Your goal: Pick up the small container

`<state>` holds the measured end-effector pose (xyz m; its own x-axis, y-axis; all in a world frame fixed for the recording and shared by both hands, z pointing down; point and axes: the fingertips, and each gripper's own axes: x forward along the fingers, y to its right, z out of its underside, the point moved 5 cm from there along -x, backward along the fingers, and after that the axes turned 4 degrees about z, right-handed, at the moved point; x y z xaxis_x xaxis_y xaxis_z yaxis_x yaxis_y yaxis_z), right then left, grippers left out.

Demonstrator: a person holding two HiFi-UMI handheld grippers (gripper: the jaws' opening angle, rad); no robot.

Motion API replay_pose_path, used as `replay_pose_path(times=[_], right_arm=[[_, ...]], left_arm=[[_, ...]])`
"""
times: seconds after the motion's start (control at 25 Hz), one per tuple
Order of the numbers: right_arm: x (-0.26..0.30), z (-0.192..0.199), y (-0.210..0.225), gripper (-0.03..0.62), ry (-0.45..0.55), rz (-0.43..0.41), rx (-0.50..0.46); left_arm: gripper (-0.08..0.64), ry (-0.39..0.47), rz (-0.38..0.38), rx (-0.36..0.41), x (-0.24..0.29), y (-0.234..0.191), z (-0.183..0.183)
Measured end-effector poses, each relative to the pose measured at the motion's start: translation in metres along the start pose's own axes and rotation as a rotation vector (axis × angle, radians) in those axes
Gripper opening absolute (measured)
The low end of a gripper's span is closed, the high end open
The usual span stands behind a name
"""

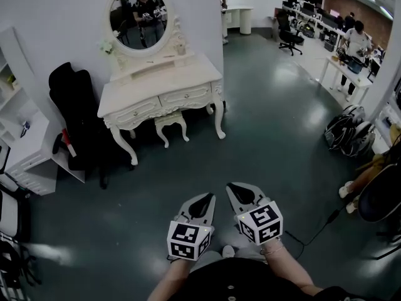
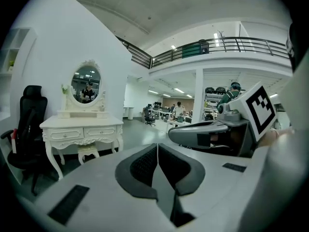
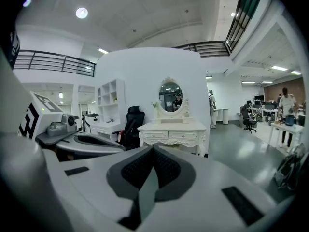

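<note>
A white dressing table [image 1: 164, 88] with an oval mirror [image 1: 139, 17] stands across the floor, far from both grippers. A small pale container [image 1: 181, 49] sits on its raised shelf, right of the mirror. It is too small to make out in the gripper views. My left gripper [image 1: 205, 198] and right gripper [image 1: 236, 187] are held side by side low in the head view, well short of the table. Both are shut with nothing between the jaws. The left gripper view has the table [image 2: 82, 125] at left, and the right gripper view has the table [image 3: 171, 127] straight ahead.
A black office chair [image 1: 78, 124] stands left of the table, and a small white stool [image 1: 170, 123] is tucked under it. White shelves [image 1: 25, 146] line the left wall. Backpacks [image 1: 348, 133] lie at right, and a cable [image 1: 319, 226] runs over the dark floor. People work at desks [image 1: 354, 49] far right.
</note>
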<state>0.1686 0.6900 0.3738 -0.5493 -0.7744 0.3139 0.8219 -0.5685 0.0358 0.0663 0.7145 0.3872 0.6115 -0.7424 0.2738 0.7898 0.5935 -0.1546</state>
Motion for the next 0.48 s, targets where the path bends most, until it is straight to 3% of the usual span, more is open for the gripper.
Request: replay_pose_path(times=[0.24, 0.48], right_arm=[[-0.001, -0.013, 0.015, 0.003, -0.009, -0.024, -0.063], [0.000, -0.017, 0.044, 0.003, 0.012, -0.008, -0.067]], left_arm=[[0.018, -0.027, 0.002, -0.025, 0.006, 0.005, -0.002], [0.018, 0.045, -0.048, -0.028, 0.023, -0.006, -0.022]])
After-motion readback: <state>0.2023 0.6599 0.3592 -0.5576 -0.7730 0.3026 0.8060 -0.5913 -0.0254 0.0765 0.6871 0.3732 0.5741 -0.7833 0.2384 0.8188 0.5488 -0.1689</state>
